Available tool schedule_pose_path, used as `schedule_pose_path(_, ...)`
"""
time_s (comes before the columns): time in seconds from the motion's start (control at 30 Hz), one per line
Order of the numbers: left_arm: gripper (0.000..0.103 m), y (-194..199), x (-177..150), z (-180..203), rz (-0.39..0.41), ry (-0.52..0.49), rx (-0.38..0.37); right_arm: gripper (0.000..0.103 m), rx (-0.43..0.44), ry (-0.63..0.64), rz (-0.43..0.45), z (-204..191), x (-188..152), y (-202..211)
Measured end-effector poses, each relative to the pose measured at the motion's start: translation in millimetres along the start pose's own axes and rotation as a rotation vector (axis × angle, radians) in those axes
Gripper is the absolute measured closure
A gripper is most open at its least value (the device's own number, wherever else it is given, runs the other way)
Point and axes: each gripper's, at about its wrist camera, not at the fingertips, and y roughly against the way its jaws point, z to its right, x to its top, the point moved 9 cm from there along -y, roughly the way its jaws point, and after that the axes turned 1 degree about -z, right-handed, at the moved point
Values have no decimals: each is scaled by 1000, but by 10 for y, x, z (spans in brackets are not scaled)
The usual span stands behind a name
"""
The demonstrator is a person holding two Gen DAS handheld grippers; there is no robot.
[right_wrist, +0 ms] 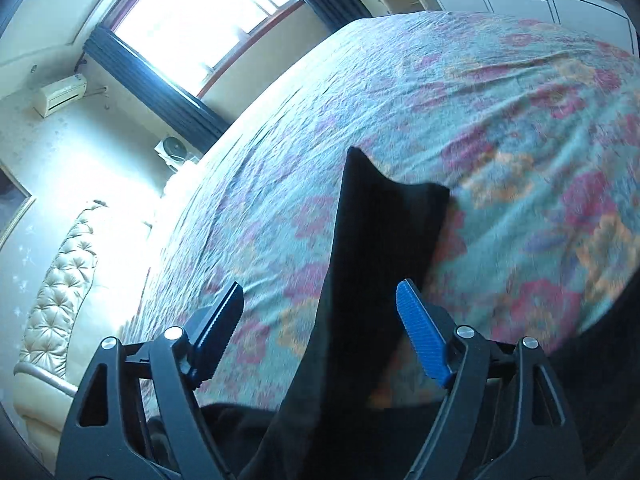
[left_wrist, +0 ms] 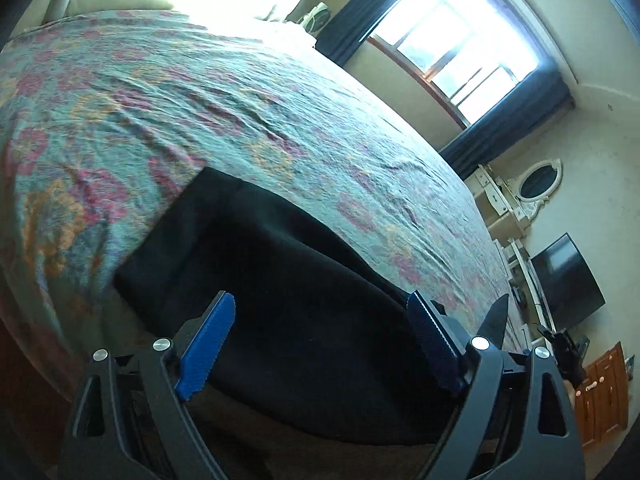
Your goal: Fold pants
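Floral bedspread (left_wrist: pixel 248 92) covers the bed, a bright window (left_wrist: pixel 460 40) on the far wall. Black pants (left_wrist: pixel 280 280) lie near the bed's close edge, apparently already folded into a compact block. Both tongs are spread: the left gripper (left_wrist: pixel 320 336) hangs above the cloth with nothing between its pads, and the right gripper (right_wrist: pixel 320 320) stands wide with a dark strip of the pants (right_wrist: pixel 372 240) in its gap, pads not pressing it. Risks, as I judge them: an open finger could snag the top layer and drag the fold apart; the peaked far corner may flop; the block sits close enough to the edge to slide off.
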Motion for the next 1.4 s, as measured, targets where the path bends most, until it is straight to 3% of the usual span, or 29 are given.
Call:
schedule_pose_path(0.13, 16, -471, -112, 307, -65, -33, -8, 25, -108, -11, -73, 98, 300, -683)
schedule_pose_path(0.2, 16, -706, -216, 308, -106, -39, 31, 27, -111, -32, -93, 160, 372, -898)
schedule_pose_path(0.23, 16, -814, -278, 277, -137, -24, 49, 50, -103, -36, -120, 171, 337, -976)
schedule_pose_path(0.27, 16, -871, -324, 244, -138, -13, 62, 93, -105, -38, -153, 204, 315, -1048)
schedule_pose_path(0.3, 16, -872, -334, 238, -110, -17, 64, 97, -110, -36, -163, 237, 304, -1057)
schedule_pose_path(0.4, 13, -857, -348, 275, -106, -74, 66, 98, -43, -16, -96, 213, 335, -745)
schedule_pose_path(0.53, 13, -735, -327, 316, -87, -99, 82, 98, 57, 32, -15, 280, 321, 64)
schedule_pose_path(0.7, 13, -649, -491, 884, -99, -158, -62, 98, 63, 36, 107, 677, 245, 1223)
schedule_pose_path(0.83, 13, -667, -925, 1431, -221, -235, -185, 98, 23, -43, 136, 1265, 145, 1765)
schedule_pose_path(0.93, 13, -711, -1292, 1753, -296, -264, -263, 98, 23, -149, 105, 1715, -64, 1886)
schedule_pose_path(1.07, 13, -833, -1756, 2060, -402, -197, -348, 98, 64, -233, 98, 2001, -219, 1908)
schedule_pose_path(1.17, 13, -941, -2090, 2258, -478, -153, -392, 98, 111, -241, 105, 1931, -179, 1923)
schedule_pose_path(1.3, 13, -1033, -2409, 2530, -560, 9, -477, 98, 167, -211, 113, 1656, -55, 1961)
schedule_pose_path(1.4, 13, -1164, -2456, 2603, -542, 112, -489, 98, 208, -188, 121, 1480, 20, 2004)
